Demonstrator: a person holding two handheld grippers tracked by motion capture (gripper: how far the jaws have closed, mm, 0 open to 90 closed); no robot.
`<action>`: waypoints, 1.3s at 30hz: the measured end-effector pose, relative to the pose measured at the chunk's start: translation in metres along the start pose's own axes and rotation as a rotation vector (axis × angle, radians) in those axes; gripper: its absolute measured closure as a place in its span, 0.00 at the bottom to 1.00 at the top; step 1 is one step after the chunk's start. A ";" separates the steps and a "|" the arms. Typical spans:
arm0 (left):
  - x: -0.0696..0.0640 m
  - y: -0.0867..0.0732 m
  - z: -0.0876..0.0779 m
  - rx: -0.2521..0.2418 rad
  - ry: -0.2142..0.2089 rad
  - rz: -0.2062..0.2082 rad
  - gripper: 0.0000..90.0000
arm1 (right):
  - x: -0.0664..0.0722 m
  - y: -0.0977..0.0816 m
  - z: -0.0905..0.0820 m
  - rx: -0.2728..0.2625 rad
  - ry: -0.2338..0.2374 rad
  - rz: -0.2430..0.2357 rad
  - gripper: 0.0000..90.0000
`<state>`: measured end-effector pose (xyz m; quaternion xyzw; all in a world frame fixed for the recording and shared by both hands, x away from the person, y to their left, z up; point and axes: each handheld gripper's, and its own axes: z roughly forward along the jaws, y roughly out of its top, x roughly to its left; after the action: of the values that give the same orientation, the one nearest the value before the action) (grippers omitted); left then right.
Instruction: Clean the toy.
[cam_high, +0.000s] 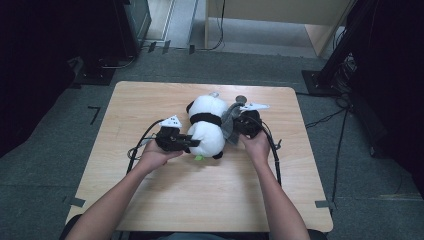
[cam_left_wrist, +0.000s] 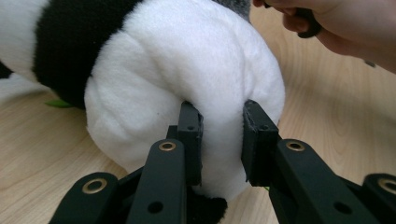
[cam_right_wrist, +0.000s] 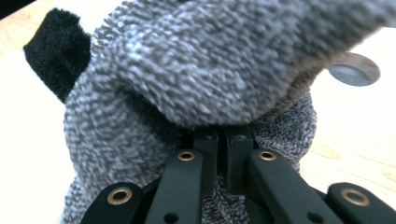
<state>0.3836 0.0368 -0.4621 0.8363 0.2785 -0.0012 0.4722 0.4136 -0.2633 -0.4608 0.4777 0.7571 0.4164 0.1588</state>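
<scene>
Your left tongs (cam_left_wrist: 219, 140) are clamped on a fold of white plush at the rump of the panda toy (cam_high: 206, 127), which lies mid-desk (cam_high: 150, 200) between your hands. Your right tongs (cam_right_wrist: 223, 156) are pinched tight on the grey knit sock (cam_right_wrist: 196, 79) draped against the panda's side. The plush fold looks shallow, so a hard pull could let it slip out, and the sock may stretch and pop free of the tongs.

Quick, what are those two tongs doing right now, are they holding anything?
Left tongs: closed, pinching the white belly of the plush panda.
Right tongs: closed tight on the grey knitted cloth.
</scene>
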 end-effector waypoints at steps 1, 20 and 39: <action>-0.001 0.001 0.000 -0.005 0.017 -0.009 0.82 | -0.001 0.000 -0.003 -0.008 -0.003 0.006 0.97; -0.029 0.005 0.021 -0.032 0.079 -0.045 0.76 | 0.042 -0.010 -0.074 -0.068 0.177 -0.051 0.97; -0.007 0.011 -0.003 -0.038 0.053 0.002 0.39 | 0.031 -0.015 -0.055 -0.006 0.131 -0.045 0.97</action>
<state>0.3819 0.0309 -0.4497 0.8272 0.2899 0.0268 0.4805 0.3545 -0.2662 -0.4346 0.4319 0.7752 0.4452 0.1196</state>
